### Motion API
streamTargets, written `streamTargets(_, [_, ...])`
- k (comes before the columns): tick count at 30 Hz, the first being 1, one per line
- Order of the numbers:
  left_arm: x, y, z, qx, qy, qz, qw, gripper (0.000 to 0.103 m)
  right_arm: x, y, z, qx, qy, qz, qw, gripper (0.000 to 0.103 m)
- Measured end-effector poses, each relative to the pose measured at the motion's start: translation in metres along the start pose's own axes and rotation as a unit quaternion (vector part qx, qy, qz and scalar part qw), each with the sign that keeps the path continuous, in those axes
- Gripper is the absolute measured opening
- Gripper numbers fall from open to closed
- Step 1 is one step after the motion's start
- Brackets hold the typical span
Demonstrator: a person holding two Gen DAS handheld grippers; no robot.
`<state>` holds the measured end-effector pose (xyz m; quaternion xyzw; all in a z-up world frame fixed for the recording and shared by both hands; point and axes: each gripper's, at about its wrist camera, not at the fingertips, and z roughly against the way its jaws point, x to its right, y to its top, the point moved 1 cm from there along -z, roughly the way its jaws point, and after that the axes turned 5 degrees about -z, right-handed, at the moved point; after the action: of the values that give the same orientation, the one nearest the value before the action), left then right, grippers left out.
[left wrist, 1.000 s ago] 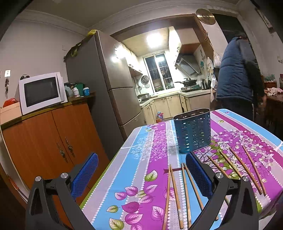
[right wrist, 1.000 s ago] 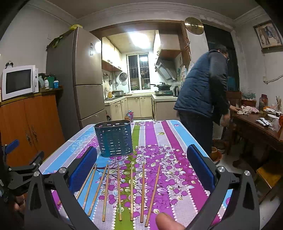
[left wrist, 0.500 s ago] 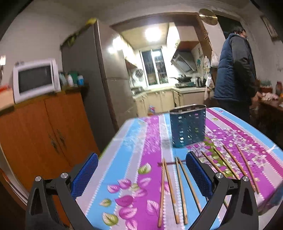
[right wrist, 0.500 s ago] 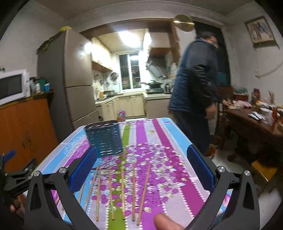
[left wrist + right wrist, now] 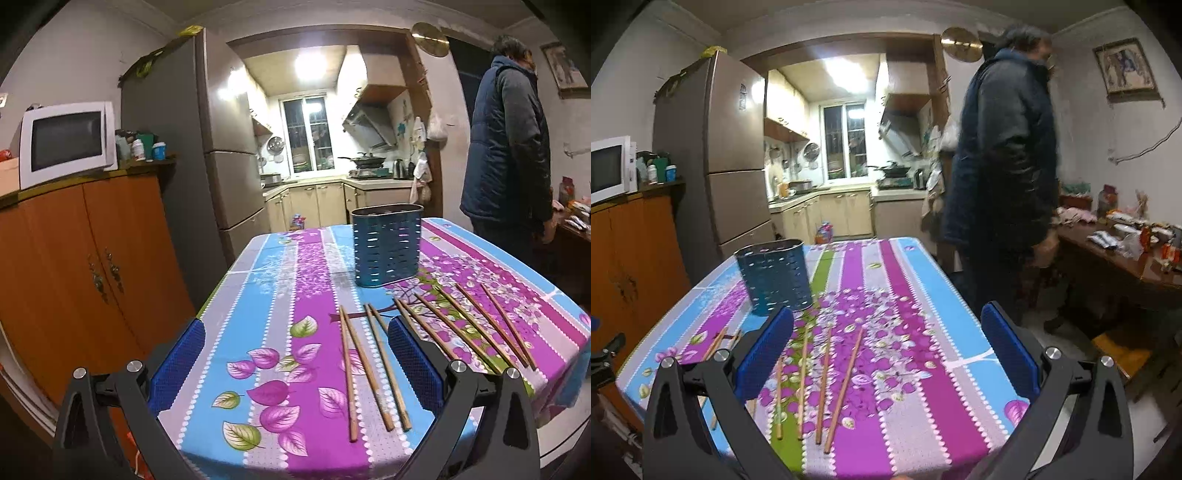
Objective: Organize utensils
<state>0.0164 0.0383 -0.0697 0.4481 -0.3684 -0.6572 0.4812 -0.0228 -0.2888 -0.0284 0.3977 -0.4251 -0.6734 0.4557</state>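
Listing items on bench, w/ handling notes.

1. Thin brown wooden chopsticks (image 5: 373, 369), several, lying flat & loose on bench near front edge, roughly parallel, tips toward the holder. Left view: three close together (image 5: 354, 373) between the fingers' line of sight, more fanned out to the right (image 5: 476, 328). Right view: four long ones (image 5: 827, 384) in a row, others partly hidden behind the left finger. Judged light, stiff, smooth-ish, prone to roll or skate on the slick cloth. Best grip prob. mid-length, across the shaft, one at a time; an end grip would likely let it pivot.

2. Dark blue perforated metal utensil holder (image 5: 386, 245), oval, upright, slotted walls, standing behind the sticks, apart from them. Inside not clearly visible. Looks light enough to tip if knocked at rim.

3. Bench (image 5: 280, 295): covered w/ glossy floral striped cloth, blue/purple/grey bands, leaf & blossom print.

4. Left hand-held gripper (image 5: 295, 365): black frame, blue textured pads, spread wide, holding nothing, above front-left part of bench.

5. Right hand-held gripper (image 5: 886, 350): same build, also spread wide & vacant, over the right-hand sticks.

6. Bkgd: person in dark padded jacket (image 5: 1004, 155) standing beside bench's far right; white microwave (image 5: 66, 142) on orange wooden cabinet.

Status est.: no stick in holder yet as far as visible; first pick pending.
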Motion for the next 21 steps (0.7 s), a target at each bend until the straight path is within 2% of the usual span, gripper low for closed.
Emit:
streamTargets(7, [0.016, -0.013, 0.010, 0.010, -0.025, -0.030, 0.9992, 0.099, 0.004, -0.011, 0.005, -0.014, -0.002, 0.022, 1.000, 0.098])
streamTargets(16, [-0.003, -0.034, 0.007, -0.027, -0.042, 0.025, 0.9985, 0.099, 0.023, -0.032, -0.004, -0.088, 0.013, -0.029, 0.996, 0.098])
streamTargets(18, [-0.005, -0.039, 0.007, -0.032, -0.042, 0.027, 0.9983, 0.099, 0.026, -0.036, -0.003, -0.089, 0.015, -0.031, 0.995, 0.098])
streamTargets(21, [-0.003, -0.046, 0.011, -0.032, -0.040, 0.018, 0.9985, 0.099, 0.027, -0.040, 0.000, -0.082, -0.011, -0.013, 0.996, 0.098])
